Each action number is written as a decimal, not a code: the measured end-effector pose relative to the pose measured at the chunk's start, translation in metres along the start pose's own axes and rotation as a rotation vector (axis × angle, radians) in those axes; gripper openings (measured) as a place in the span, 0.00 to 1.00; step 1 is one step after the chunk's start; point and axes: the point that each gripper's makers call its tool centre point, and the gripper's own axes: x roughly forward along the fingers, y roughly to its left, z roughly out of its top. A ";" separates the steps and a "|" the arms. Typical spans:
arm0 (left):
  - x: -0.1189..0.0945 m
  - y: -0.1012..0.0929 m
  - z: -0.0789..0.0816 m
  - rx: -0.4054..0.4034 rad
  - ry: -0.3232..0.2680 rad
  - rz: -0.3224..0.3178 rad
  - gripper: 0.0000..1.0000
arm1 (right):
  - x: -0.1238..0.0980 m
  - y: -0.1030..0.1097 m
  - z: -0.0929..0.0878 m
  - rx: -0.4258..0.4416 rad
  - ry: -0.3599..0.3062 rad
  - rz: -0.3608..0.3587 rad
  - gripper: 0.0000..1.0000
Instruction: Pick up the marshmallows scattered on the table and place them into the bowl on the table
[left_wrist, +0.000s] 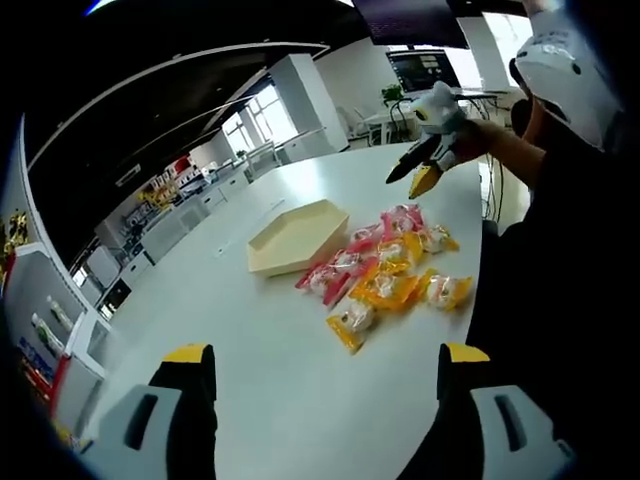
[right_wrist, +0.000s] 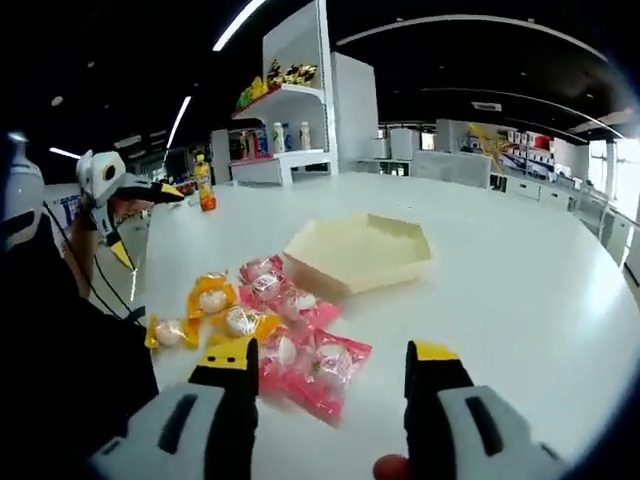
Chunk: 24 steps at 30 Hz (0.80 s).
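A cream hexagonal bowl lies empty on the white table. Beside it is a heap of wrapped marshmallows, in pink and yellow packets. My left gripper is open above the table, short of the heap, with nothing between its fingers. My right gripper is open too, hanging just above the nearest pink packets. In the left gripper view the right gripper is raised beyond the heap. In the right gripper view the left gripper is held up at the left.
The person's dark-clothed body stands at the table edge next to the heap. An orange bottle stands at the far end of the table. White shelves with goods rise behind it. A monitor hangs in the background.
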 end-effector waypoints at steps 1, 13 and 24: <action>0.000 -0.001 0.001 0.000 -0.003 -0.003 0.91 | 0.002 0.000 -0.002 0.012 0.011 0.004 0.49; 0.001 -0.001 -0.002 -0.015 0.000 -0.004 0.90 | 0.026 -0.008 -0.016 0.077 0.056 0.006 0.34; 0.002 -0.001 -0.002 -0.013 -0.001 -0.002 0.90 | 0.028 0.002 -0.028 0.082 0.116 0.024 0.31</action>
